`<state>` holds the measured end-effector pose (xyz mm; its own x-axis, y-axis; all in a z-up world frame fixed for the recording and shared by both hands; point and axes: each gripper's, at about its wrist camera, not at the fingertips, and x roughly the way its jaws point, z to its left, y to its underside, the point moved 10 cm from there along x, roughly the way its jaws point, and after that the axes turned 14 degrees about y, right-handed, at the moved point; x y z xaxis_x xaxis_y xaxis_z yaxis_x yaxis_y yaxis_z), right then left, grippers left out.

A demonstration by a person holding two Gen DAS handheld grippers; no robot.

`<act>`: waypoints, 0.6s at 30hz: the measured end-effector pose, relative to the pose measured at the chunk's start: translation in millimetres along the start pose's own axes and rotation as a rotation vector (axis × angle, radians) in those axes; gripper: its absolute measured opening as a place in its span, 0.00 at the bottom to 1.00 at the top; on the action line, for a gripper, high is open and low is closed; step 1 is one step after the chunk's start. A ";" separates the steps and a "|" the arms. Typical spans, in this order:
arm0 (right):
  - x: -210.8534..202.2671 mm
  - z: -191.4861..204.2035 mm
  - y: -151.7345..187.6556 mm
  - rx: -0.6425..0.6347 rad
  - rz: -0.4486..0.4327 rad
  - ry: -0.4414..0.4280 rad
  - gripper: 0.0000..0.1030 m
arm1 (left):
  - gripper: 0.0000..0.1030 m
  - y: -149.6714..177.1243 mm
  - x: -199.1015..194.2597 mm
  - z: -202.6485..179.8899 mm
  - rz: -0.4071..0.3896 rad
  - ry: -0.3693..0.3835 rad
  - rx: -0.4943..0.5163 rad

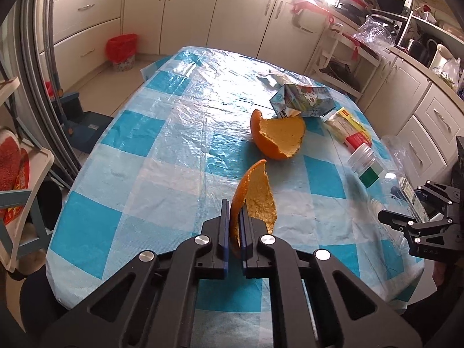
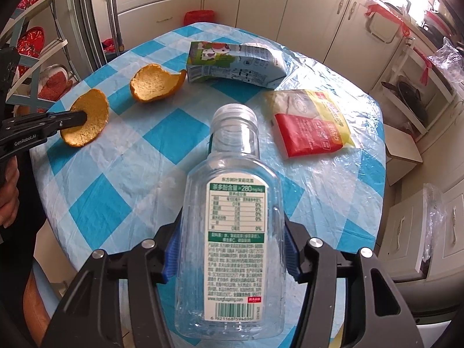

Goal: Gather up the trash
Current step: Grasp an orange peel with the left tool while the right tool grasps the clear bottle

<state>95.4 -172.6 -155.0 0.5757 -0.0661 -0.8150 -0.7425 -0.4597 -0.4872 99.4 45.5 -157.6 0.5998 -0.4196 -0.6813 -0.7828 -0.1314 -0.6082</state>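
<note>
On the counter (image 2: 121,156) a milk carton (image 2: 232,63), wrapper (image 2: 313,121) and 1 peel (image 2: 156,84) remain. Right gripper (image 2: 229,249) clamps the bottle (image 2: 232,217); left gripper (image 1: 235,232) pinches another peel (image 1: 255,197). Next, I judge: carry both to the red bin (image 1: 121,49).

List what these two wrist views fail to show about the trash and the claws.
- Plastic bottle base: right wrist view, cut off by the bottom edge.
- Right claw tips: left wrist view, cut off at the right edge.
- Red-lined bin contents: left wrist view, too far away.
</note>
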 end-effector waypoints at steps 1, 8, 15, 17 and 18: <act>-0.1 -0.1 0.1 -0.001 -0.001 0.000 0.54 | 0.05 -0.5 -1.1 -1.9 -0.001 0.003 0.002; -1.8 1.0 1.4 -0.009 -0.003 -0.001 0.54 | 0.05 -3.8 -11.4 -11.0 -0.018 0.018 0.008; -2.7 0.7 2.5 -0.010 -0.004 -0.001 0.54 | 0.05 -8.3 -19.8 -17.7 -0.035 0.033 0.008; -3.6 0.3 3.2 -0.009 -0.006 -0.002 0.54 | 0.05 -9.5 -21.9 -19.4 -0.040 0.039 0.006; -3.8 0.0 3.6 -0.009 -0.005 -0.002 0.54 | 0.05 -10.0 -22.9 -19.9 -0.042 0.041 0.006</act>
<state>90.4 -173.9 -153.7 0.5788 -0.0616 -0.8131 -0.7365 -0.4675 -0.4888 90.2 38.6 -127.8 0.6248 -0.4503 -0.6379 -0.7559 -0.1443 -0.6386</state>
